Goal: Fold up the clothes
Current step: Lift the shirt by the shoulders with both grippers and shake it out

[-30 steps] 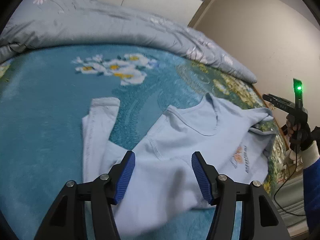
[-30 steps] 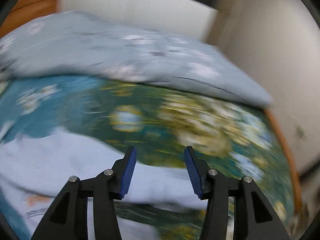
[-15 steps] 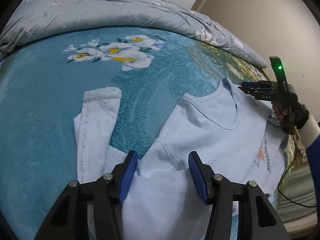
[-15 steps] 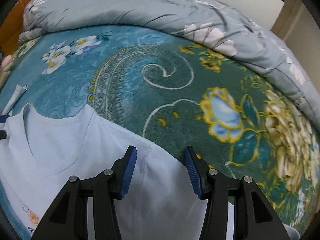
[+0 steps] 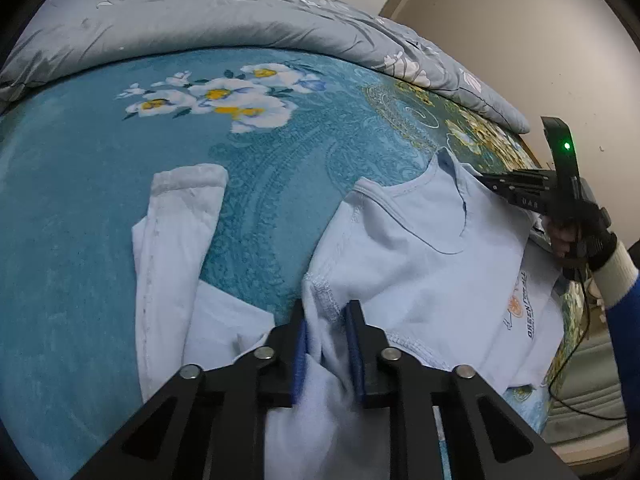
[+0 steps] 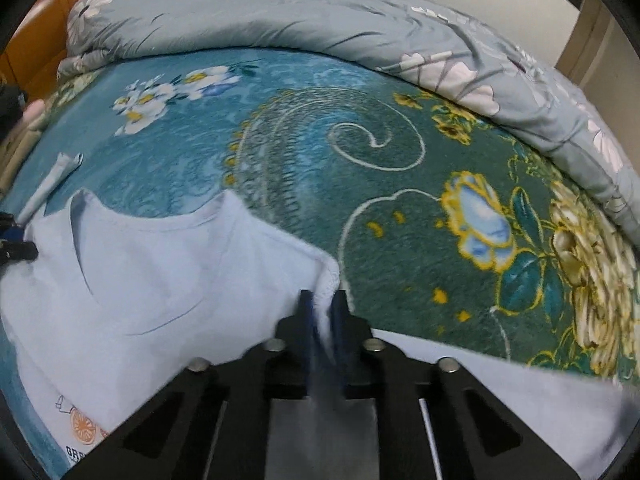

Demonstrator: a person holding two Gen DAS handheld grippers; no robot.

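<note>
Only left view shows sleeve (image 5: 176, 240); both claws (image 5: 326, 320) (image 6: 323, 306) pinch shirt (image 5: 420, 256) (image 6: 160, 272).

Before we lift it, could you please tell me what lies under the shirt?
Around the shirt the teal floral blanket shows, so it lies on that. Anything directly beneath the fabric is covered and cannot be seen.

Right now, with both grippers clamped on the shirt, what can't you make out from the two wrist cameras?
- Lower hem of the light blue shirt: hidden under the left gripper in the left view, cut off by the bottom edge in the right view.
- Chest print: cut off by the frame edge in the right view, too small to read in the left.
- Fabric between the right gripper fingers: motion-blurred.
- Right sleeve: runs out of frame.
</note>
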